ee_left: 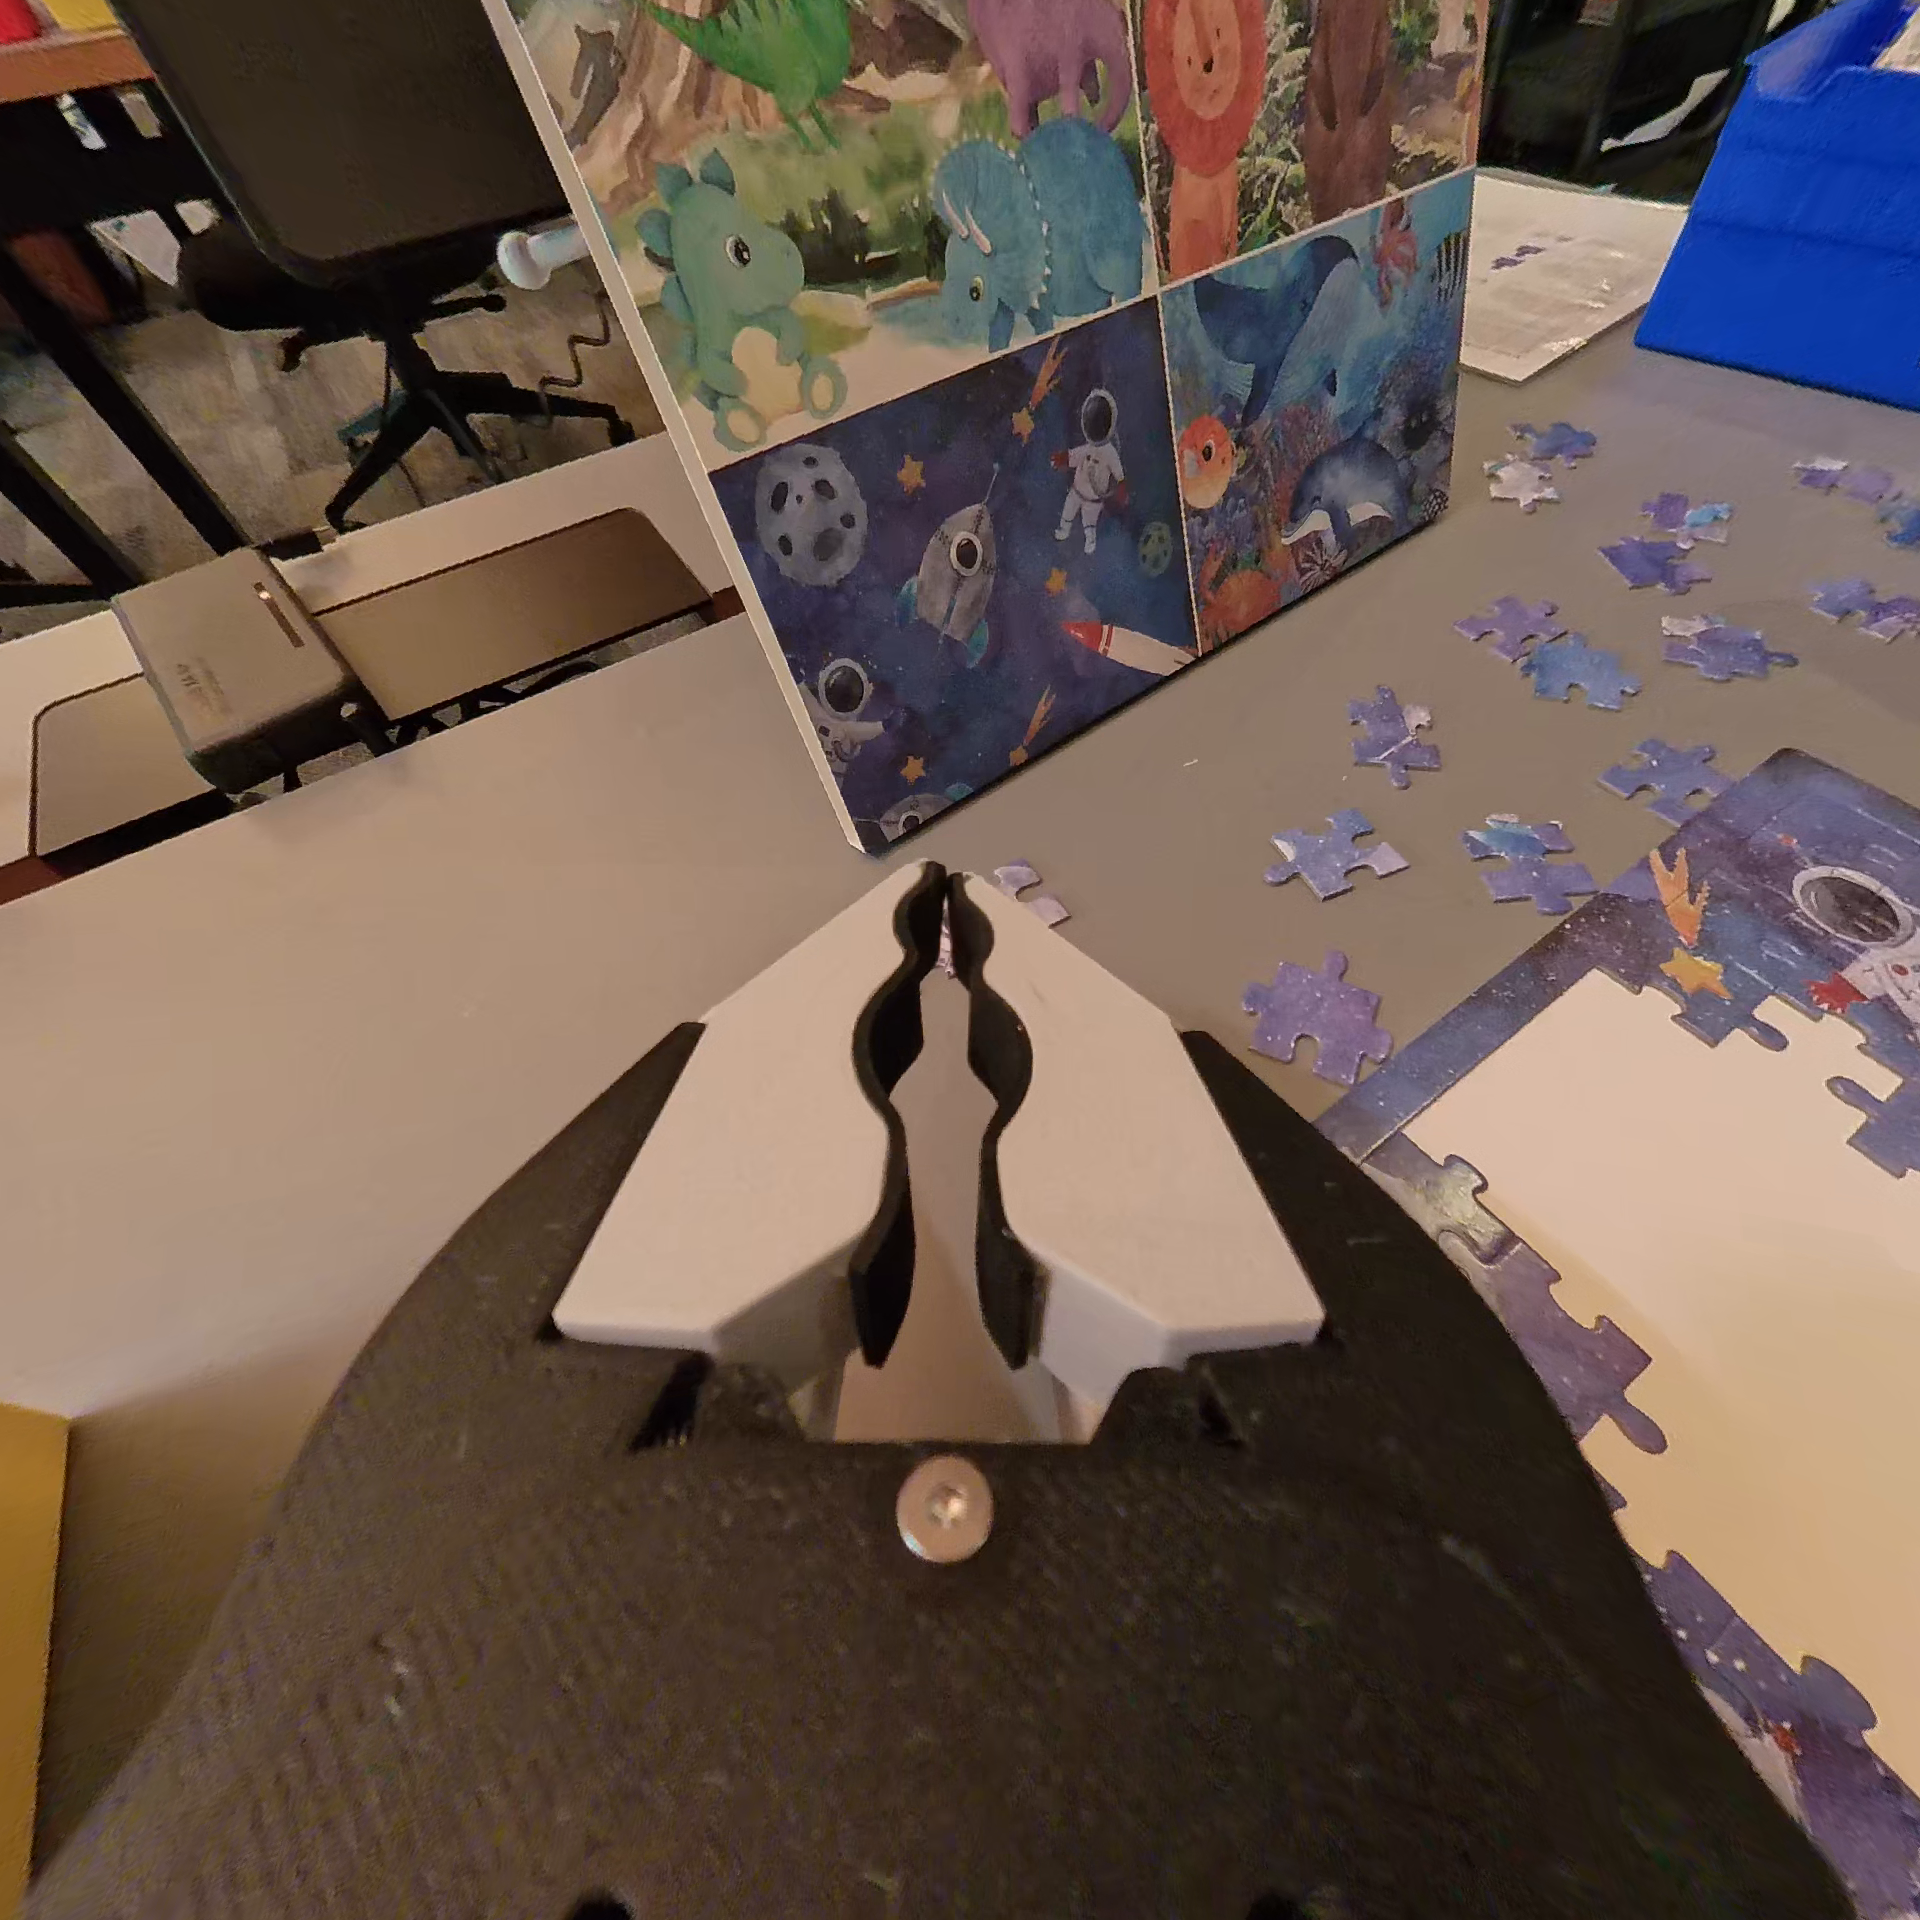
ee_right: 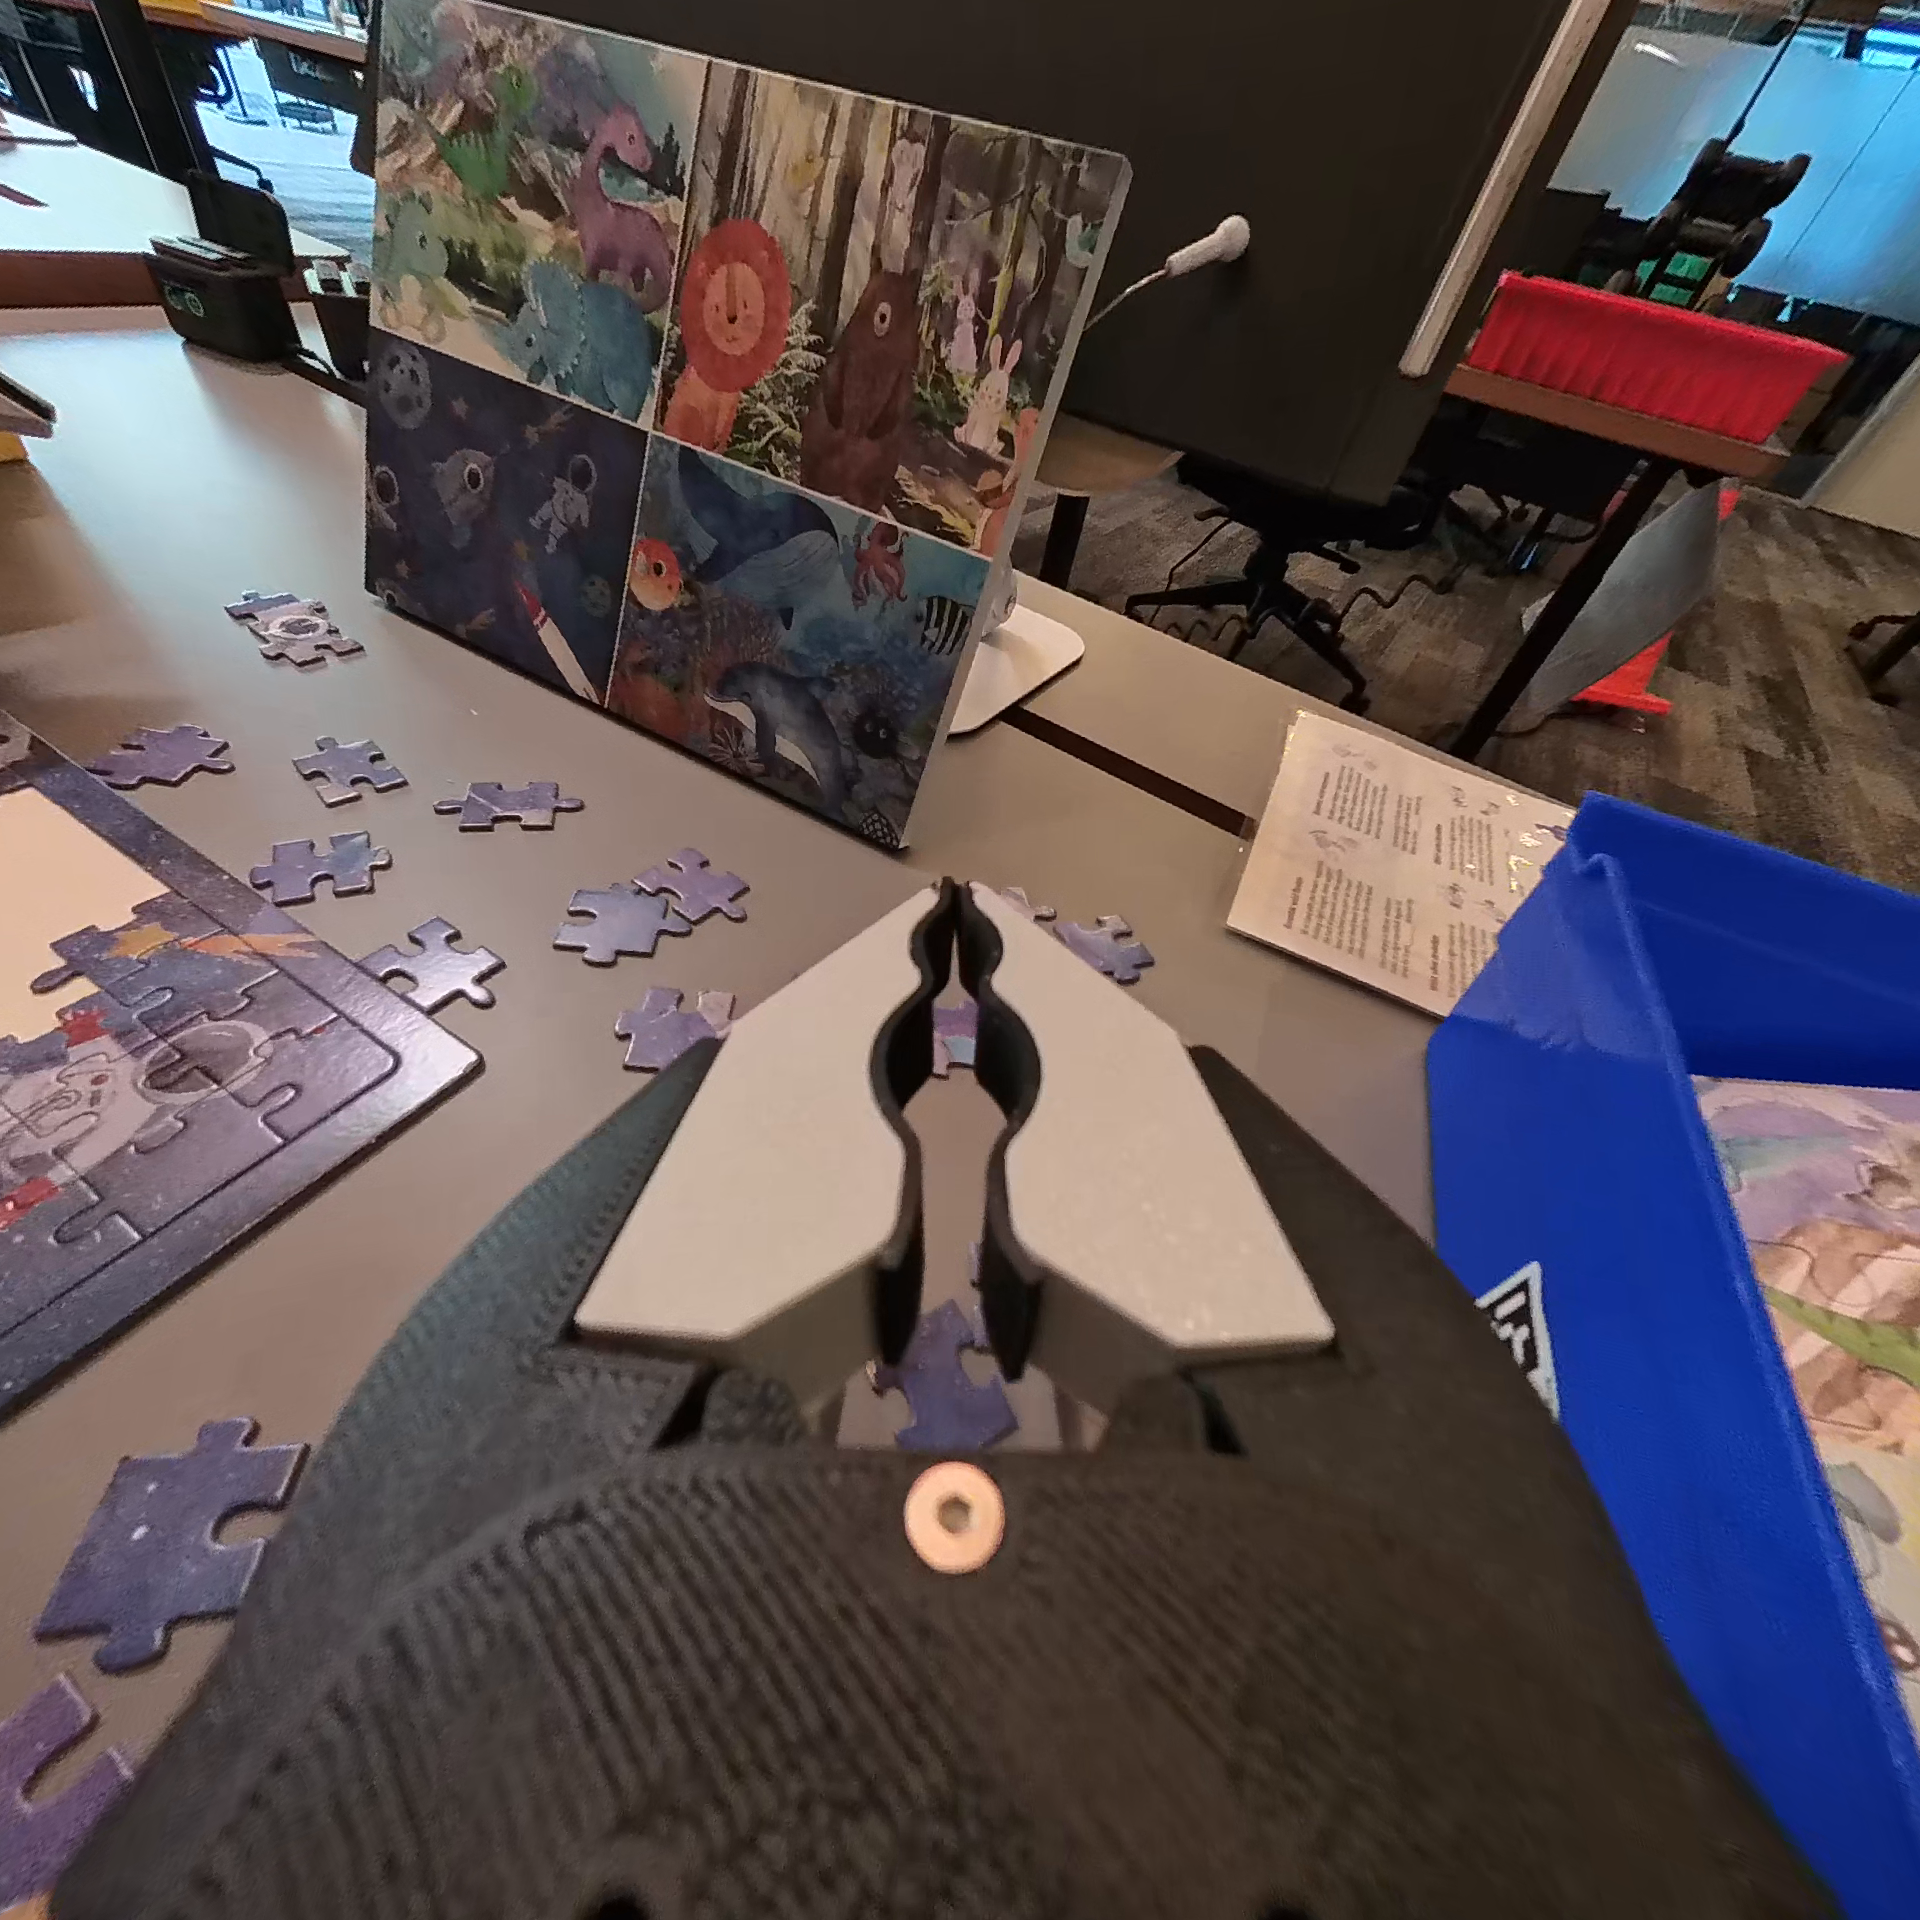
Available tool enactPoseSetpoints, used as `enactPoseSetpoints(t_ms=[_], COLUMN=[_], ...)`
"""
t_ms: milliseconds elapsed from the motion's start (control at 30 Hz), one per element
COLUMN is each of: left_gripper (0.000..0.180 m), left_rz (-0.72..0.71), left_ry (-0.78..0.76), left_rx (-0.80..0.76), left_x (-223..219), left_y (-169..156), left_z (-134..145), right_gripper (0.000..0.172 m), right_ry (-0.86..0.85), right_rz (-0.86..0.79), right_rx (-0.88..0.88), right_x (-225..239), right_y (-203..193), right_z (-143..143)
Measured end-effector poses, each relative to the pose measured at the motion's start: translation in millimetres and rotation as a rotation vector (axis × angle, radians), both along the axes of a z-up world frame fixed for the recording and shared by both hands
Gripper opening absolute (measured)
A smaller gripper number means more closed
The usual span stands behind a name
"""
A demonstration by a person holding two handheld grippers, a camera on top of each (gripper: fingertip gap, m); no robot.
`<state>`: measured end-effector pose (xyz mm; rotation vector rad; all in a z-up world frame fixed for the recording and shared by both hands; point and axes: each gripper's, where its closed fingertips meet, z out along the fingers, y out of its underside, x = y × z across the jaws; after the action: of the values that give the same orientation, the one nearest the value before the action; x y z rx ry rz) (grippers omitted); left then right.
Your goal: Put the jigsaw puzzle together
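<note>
The puzzle board (ee_left: 1662, 1195) lies at the right in the left wrist view. Its dark blue edge pieces and an astronaut corner are joined, and the cream middle is bare. It also shows at the left in the right wrist view (ee_right: 208, 1122). Several loose purple pieces (ee_left: 1320, 1013) are scattered on the grey table. My left gripper (ee_left: 943, 883) is shut over a purple piece (ee_left: 1029, 894). A sliver of purple shows in the slit between the pads; I cannot tell if it is gripped. My right gripper (ee_right: 956, 899) is shut, and pieces (ee_right: 956, 1039) lie under it.
An upright picture board (ee_left: 1039, 416) with four scenes stands just beyond both grippers; it also shows in the right wrist view (ee_right: 675, 416). A blue bin (ee_right: 1558, 1247) with another puzzle stands at the right. A printed leaflet (ee_right: 1382, 862) lies beside it. Office chairs stand behind the table.
</note>
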<state>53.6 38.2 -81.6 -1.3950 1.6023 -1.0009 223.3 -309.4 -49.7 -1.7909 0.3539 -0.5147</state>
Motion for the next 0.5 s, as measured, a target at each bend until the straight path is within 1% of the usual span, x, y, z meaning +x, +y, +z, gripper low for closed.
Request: enactPoseSetpoints(t_ms=[233, 333, 500], left_gripper=[0.000, 0.000, 0.000], left_rz=[0.022, 0.026, 0.025], left_ry=[-0.006, -0.023, -0.020], left_rx=[0.016, -0.007, -0.011], left_x=[-1.2, -1.8, -1.2], left_y=[5.6, 6.9, 5.7], left_z=[2.8, 6.4, 4.9], right_gripper=[0.000, 0.000, 0.000], right_ry=[-0.009, -0.008, 0.016], right_rz=[-0.006, -0.007, -0.004], right_rx=[0.005, 0.011, 0.045], right_x=[0.5, 0.9, 1.6], right_y=[-1.0, -1.7, -2.5], right_z=[2.1, 3.2, 5.3])
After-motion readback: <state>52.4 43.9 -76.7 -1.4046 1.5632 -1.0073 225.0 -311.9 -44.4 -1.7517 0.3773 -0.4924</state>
